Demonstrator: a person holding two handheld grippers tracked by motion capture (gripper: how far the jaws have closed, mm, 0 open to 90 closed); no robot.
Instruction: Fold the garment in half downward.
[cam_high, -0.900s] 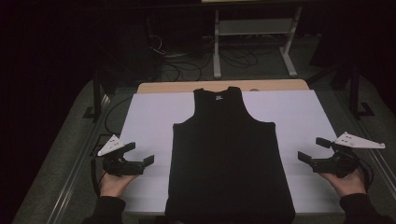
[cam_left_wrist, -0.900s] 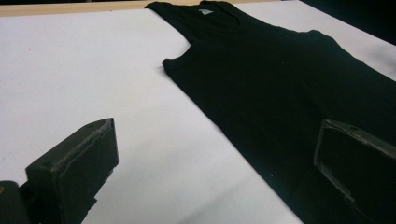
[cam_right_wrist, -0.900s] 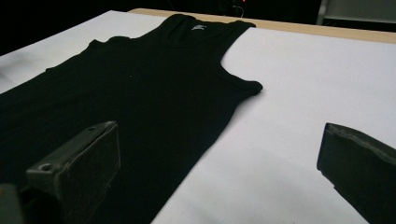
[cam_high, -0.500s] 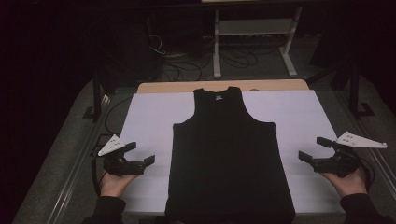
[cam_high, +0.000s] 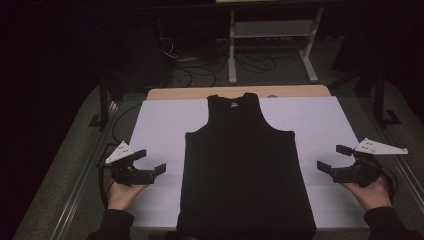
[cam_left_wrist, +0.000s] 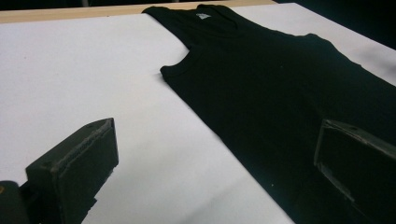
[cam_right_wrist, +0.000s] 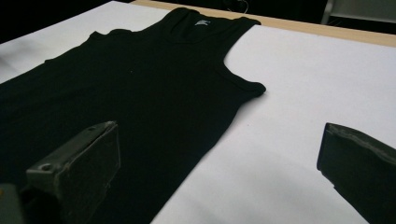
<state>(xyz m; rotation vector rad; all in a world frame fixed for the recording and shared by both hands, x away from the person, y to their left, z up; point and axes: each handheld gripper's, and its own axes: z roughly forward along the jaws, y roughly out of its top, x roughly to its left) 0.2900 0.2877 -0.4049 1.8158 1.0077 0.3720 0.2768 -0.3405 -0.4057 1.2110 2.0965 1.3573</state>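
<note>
A black tank top lies flat and spread out along the middle of the white table cover, neck toward the far edge and hem over the near edge. My left gripper is open, held just left of the shirt's side seam, its jaws pointing at the cloth. My right gripper is open too, a short way right of the shirt. In the left gripper view the tank top fills the right half. From the right gripper view, the tank top lies to the left, white cover beyond.
A wooden table edge shows past the white cover. Behind it stand a white metal frame and loose cables on a dark floor. Metal rails run beside the table at left.
</note>
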